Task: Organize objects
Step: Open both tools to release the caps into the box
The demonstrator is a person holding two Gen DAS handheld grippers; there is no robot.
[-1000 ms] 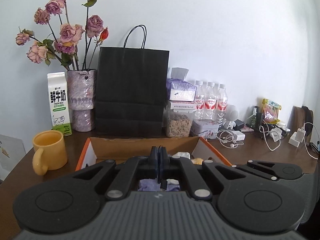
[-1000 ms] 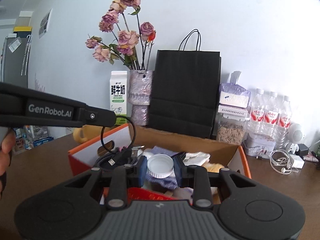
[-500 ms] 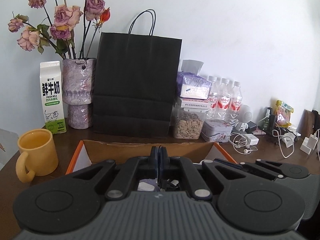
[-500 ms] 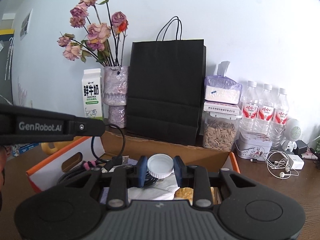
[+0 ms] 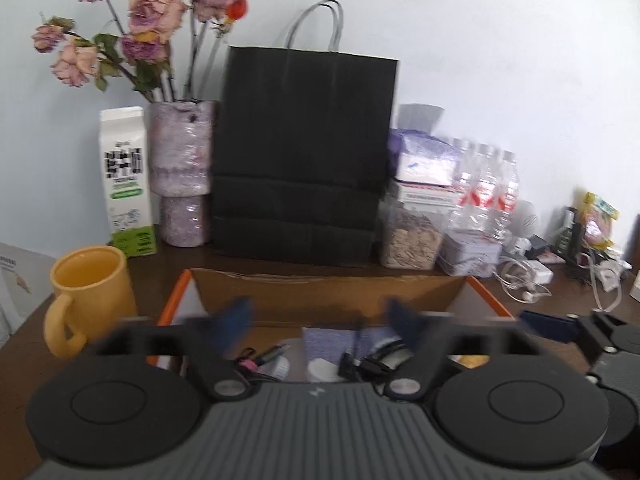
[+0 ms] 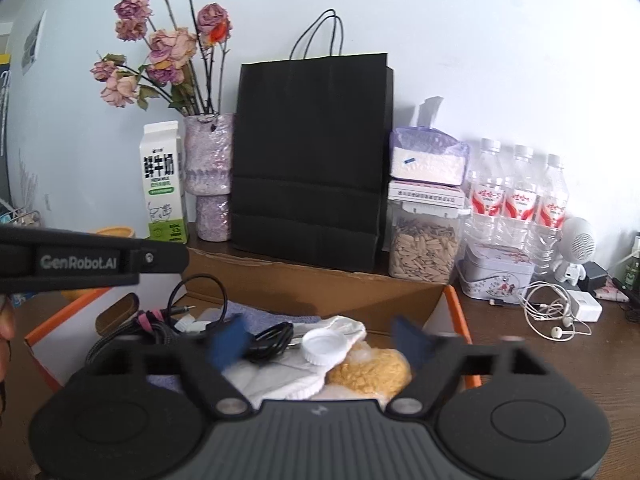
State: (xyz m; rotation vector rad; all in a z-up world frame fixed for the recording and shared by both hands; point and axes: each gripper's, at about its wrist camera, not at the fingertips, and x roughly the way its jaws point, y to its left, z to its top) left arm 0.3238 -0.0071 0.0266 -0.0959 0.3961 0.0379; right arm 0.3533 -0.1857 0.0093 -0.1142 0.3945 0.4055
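Above the cardboard box (image 6: pixel 320 284), both jaws opening – right gripper (image 6: pixel 320 340) and left gripper (image 5: pixel 320 316) empty, white cap (image 6: pixel 324 346) lying inside on cloth – best withdrawn straight up, clear of cables.

Pale bluish-white wall (image 6: pixel 460 40) behind everything, plain, evenly lit by soft daylight. Dark brown wooden table (image 6: pixel 560 360) reaches to wall. Along wall: dried roses in purple vase (image 6: pixel 208 176), milk carton (image 6: pixel 164 184), black paper bag (image 6: pixel 312 160), jar of seeds (image 6: pixel 424 248), three water bottles (image 6: pixel 516 196). At far left edge of right view, room opens further; details there too small to tell.
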